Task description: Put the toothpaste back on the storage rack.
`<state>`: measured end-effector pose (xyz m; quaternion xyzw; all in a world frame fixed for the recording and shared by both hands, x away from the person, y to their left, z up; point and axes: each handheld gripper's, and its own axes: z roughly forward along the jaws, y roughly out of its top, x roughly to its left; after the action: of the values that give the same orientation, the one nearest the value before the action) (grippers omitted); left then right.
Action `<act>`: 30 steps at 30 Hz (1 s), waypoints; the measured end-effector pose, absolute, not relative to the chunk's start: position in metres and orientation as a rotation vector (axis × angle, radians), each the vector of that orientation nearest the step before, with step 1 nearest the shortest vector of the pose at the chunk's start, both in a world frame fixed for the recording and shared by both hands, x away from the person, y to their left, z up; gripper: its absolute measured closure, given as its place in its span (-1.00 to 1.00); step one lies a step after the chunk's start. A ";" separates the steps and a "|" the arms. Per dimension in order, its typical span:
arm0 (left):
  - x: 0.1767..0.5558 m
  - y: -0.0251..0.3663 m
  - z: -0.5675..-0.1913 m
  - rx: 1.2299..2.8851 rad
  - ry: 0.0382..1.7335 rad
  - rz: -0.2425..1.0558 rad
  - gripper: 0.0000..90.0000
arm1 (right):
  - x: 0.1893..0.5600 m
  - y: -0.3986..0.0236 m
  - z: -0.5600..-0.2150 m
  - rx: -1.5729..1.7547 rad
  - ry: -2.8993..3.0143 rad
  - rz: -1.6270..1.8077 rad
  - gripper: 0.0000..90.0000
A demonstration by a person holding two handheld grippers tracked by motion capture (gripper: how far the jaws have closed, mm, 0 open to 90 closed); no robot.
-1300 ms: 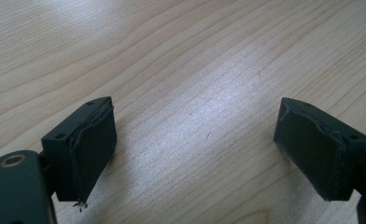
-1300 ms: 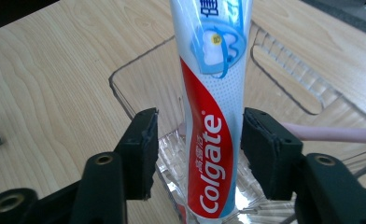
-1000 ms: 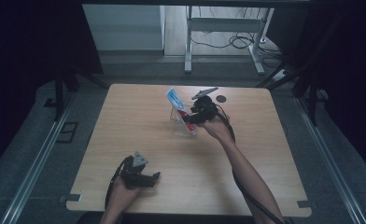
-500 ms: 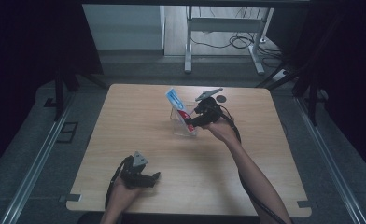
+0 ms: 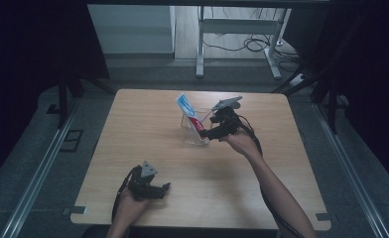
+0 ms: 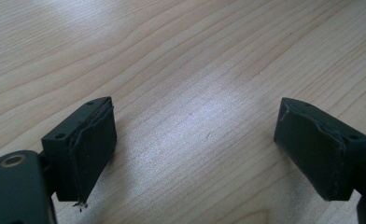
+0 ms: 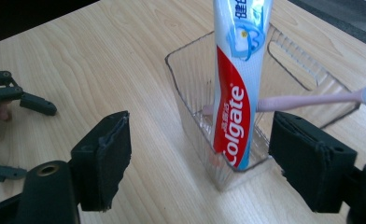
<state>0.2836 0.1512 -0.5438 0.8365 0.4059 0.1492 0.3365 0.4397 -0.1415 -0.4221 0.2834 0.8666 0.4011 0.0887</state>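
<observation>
A red, white and blue toothpaste tube (image 7: 235, 93) stands leaning in a clear plastic container (image 7: 190, 93), and a pink toothbrush (image 7: 307, 100) lies across the container. In the high view the tube (image 5: 188, 111) and container (image 5: 193, 134) sit at the table's middle back. My right gripper (image 5: 208, 134) is just right of them. Its jaws have just been opening and stand open (image 7: 204, 158), touching neither the container's near corner nor the tube. My left gripper (image 5: 163, 188) rests near the front edge, open (image 6: 195, 149) over bare wood.
The wooden table (image 5: 133, 129) has bare wood to the left and right of the container. The left hand and its gripper (image 7: 13, 93) show at the far left of the right gripper view. Beyond the table stand a metal frame and floor cables (image 5: 252, 44).
The right gripper has drawn back a little to the right, away from the toothpaste tube, and its jaws have widened. The tube stays leaning in the container. The left gripper has not moved.
</observation>
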 end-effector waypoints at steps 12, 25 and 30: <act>0.284 0.151 -0.544 2.178 1.060 0.390 -0.71 | 0.430 -0.160 -0.430 0.881 2.557 1.192 -0.68; 0.284 0.151 -0.544 2.177 1.060 0.390 -0.71 | 0.417 -0.176 -0.440 0.899 2.552 1.174 -0.71; 0.284 0.151 -0.544 2.177 1.060 0.391 -0.71 | 0.412 -0.183 -0.443 0.904 2.542 1.173 -0.71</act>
<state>0.2835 0.1510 -0.5440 0.8355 0.4069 0.1499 0.3376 0.4118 -0.1826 -0.4430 0.3056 0.8598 0.3967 0.0999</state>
